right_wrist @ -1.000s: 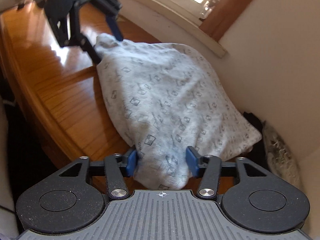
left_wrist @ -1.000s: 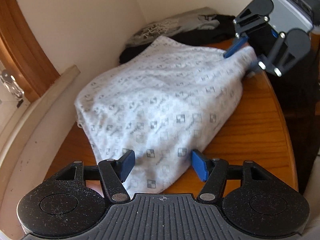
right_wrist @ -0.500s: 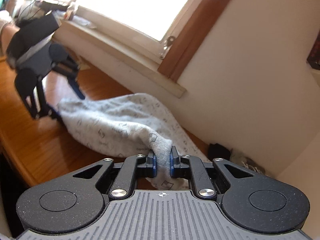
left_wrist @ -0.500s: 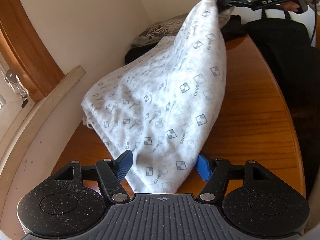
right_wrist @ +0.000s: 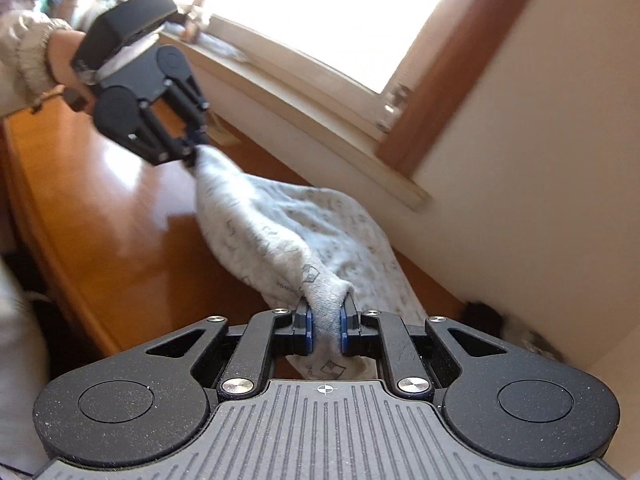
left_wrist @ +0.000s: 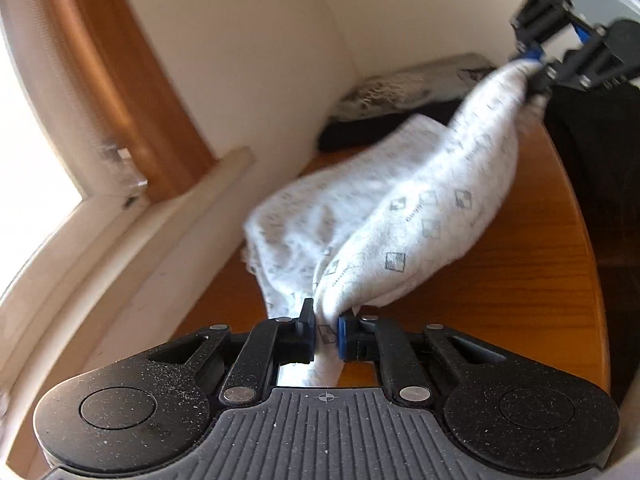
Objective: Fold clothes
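Cloth fills the scene: a pale grey garment printed with small dark squares (left_wrist: 420, 208) sags over the round orange wooden bench (left_wrist: 532, 264), just beside the cream wall under the window sill (right_wrist: 320, 120). The left gripper (left_wrist: 325, 330) has its jaws closing, pads pressing one bunched corner of that garment. The right gripper (right_wrist: 325, 326) has narrow jaws clamping another corner, lifted above the bench. Dark folded clothes (left_wrist: 400, 100) lie beyond the garment.
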`<action>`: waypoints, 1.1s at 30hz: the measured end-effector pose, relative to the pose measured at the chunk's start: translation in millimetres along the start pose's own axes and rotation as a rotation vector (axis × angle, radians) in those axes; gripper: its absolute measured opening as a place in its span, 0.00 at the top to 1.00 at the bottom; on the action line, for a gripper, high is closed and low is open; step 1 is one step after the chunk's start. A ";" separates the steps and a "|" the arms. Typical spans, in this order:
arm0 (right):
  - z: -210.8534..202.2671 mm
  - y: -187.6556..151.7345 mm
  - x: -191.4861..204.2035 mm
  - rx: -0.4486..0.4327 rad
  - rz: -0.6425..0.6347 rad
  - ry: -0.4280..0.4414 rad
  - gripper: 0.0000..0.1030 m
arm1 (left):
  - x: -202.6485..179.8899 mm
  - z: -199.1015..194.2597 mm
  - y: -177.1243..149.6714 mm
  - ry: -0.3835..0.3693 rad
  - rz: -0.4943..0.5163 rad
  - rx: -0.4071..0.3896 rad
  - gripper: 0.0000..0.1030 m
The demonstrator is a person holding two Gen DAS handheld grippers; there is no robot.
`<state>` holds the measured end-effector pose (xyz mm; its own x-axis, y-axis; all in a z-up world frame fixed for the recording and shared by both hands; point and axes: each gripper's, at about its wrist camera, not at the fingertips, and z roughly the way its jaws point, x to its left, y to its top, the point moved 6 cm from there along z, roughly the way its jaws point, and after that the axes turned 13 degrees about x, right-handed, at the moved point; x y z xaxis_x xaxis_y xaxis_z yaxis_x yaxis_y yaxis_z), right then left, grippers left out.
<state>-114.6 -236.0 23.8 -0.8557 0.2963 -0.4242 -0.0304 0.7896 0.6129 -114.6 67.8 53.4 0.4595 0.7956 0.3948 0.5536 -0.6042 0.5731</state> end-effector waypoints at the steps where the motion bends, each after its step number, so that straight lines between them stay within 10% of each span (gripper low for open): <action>1: -3.3 6.5 5.0 -0.012 0.002 0.029 0.87 | 5.9 -9.8 -3.3 0.007 -0.005 -0.002 0.90; 18: -65.9 116.2 -0.9 -0.219 0.194 0.479 0.88 | 100.2 -144.4 38.1 0.234 0.042 -0.045 0.90; 27: -48.3 107.8 -77.4 -0.241 0.445 0.565 0.88 | 133.1 -52.4 132.4 0.132 0.140 0.013 0.90; 33: 43.8 7.3 -179.7 -0.096 0.746 0.408 0.85 | 106.7 71.7 227.6 0.121 0.195 0.046 0.79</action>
<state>61.6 -259.9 75.3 -0.7878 0.4893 0.3742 0.5867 0.4107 0.6979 110.2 12.0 174.5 0.4757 0.6617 0.5796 0.4949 -0.7461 0.4455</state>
